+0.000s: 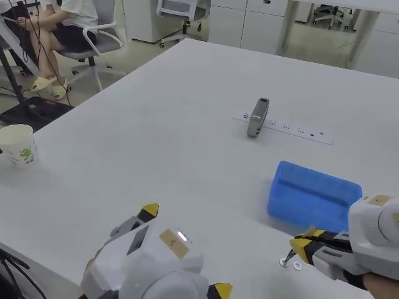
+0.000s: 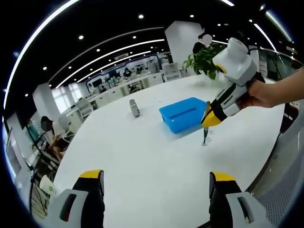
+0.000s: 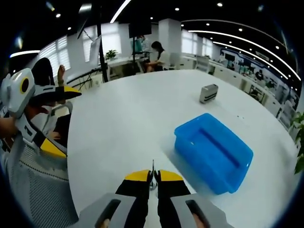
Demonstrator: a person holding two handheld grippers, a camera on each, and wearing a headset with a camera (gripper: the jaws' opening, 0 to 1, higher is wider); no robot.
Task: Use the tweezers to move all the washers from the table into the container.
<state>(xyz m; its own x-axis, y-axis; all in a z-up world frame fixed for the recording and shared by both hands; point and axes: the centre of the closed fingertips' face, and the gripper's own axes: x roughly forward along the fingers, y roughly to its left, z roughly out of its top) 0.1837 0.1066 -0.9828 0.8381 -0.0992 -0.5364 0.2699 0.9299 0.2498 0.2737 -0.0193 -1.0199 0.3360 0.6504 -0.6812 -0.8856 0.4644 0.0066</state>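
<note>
Right gripper point(image 1: 304, 244) is low at the near right of the desk point(image 1: 156, 143), fingers point(image 3: 138, 176) clamped on the tweezers point(image 1: 290, 255). Tweezer tips point down at 2 small washers point(image 1: 297, 266) lying on the desk; can't tell if the tips touch them. Washers sit just in front of the blue container point(image 1: 315, 196), near its front wall and outside it.

Left gripper point(image 1: 185, 250) hovers over the near desk edge, fingers point(image 2: 90, 176) spread wide, holding nothing, well apart from the washers. In its view a hand point(image 2: 266, 92) holds the right gripper.

Around:
- a white power strip point(image 1: 293, 129) lies further back with a grey metal block point(image 1: 257, 116) standing on its left end, well behind the container
- a paper cup point(image 1: 19, 144) sits at the far left desk edge
- a person point(image 1: 56, 25) sits in an office chair point(image 1: 103, 37) beyond the desk's left corner

The path from washers to container is unobstructed.
</note>
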